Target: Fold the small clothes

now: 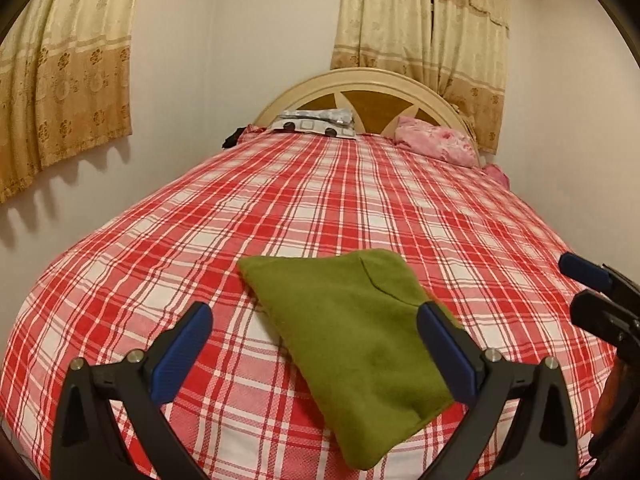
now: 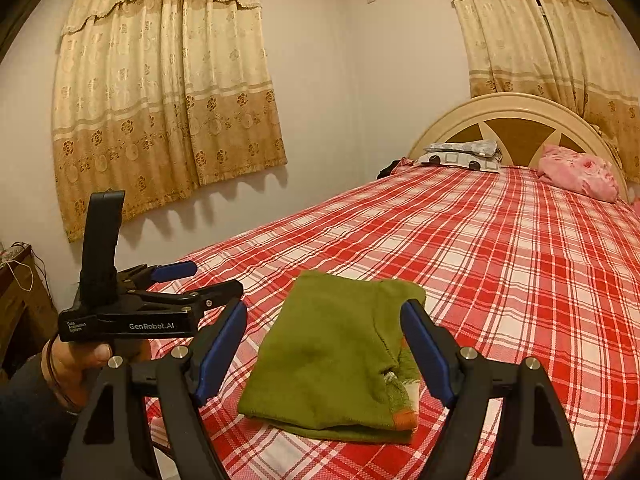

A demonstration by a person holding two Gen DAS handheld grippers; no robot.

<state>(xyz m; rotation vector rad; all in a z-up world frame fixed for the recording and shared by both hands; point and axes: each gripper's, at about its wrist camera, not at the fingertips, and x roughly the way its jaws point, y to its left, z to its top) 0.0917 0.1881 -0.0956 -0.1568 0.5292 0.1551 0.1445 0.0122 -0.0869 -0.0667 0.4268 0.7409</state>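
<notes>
A green garment (image 1: 352, 344) lies folded into a small flat packet on the red plaid bedsheet (image 1: 320, 208), near the foot of the bed. My left gripper (image 1: 314, 310) hovers just over it, jaws wide, with nothing pressed between the blue pads. In the right wrist view the same green garment (image 2: 332, 360) shows an orange trim at its near right corner. My right gripper (image 2: 324, 307) straddles it from above, open and not touching it. The left gripper (image 2: 212, 278) appears at the left of that view, held by a hand (image 2: 76, 364). The right gripper (image 1: 592, 280) shows at the right edge of the left wrist view.
Patterned pillows (image 1: 316, 122) and a pink bundle (image 1: 436, 140) lie by the curved headboard (image 1: 372, 80). A wall with gold curtains (image 2: 168, 92) runs along the bed's left side. Dark wooden furniture (image 2: 20, 300) stands at the far left.
</notes>
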